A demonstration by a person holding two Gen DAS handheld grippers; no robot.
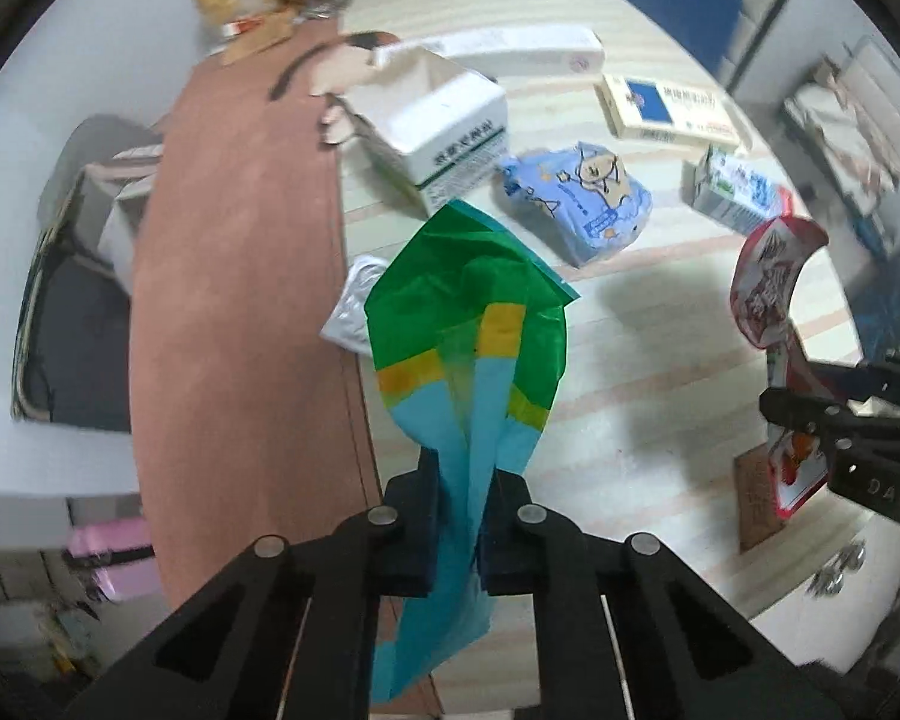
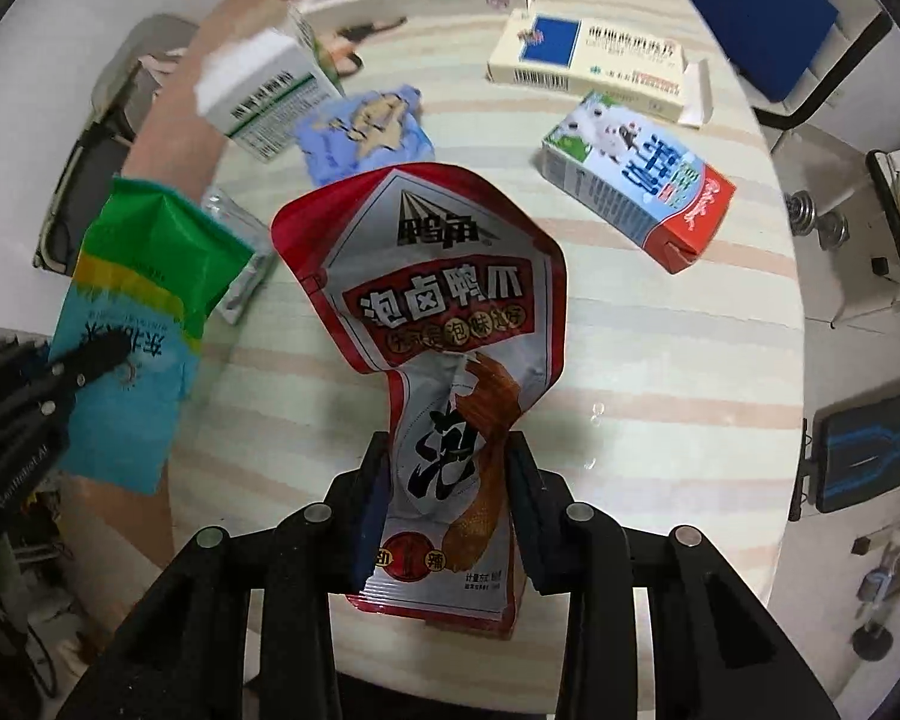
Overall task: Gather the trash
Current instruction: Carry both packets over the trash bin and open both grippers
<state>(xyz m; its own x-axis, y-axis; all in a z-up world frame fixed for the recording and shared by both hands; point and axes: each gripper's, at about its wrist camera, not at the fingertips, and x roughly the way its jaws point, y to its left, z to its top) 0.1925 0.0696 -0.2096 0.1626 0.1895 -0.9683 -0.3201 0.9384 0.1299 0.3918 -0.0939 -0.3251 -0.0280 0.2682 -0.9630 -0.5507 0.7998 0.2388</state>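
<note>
My left gripper [image 1: 462, 516] is shut on the light-blue end of a green, yellow and blue plastic wrapper [image 1: 468, 312], which hangs crumpled above the table's left edge. In the right wrist view the same wrapper [image 2: 144, 252] shows at the left, with the left gripper [image 2: 90, 360] pinching it. My right gripper [image 2: 450, 480] is shut on the lower half of a red and silver snack pouch [image 2: 426, 276], lifted off the table and bent. The left wrist view shows that pouch [image 1: 765, 282] and the right gripper [image 1: 810, 414] at the far right.
On the round striped table [image 2: 660, 360] lie a white-green box [image 1: 444, 126], a blue tissue pack [image 1: 582, 204], a milk carton [image 2: 636, 192], a medicine box [image 2: 588, 54] and a silver foil packet [image 1: 354, 306]. A brown panel [image 1: 240, 300] and a dark open container [image 1: 72, 330] are left.
</note>
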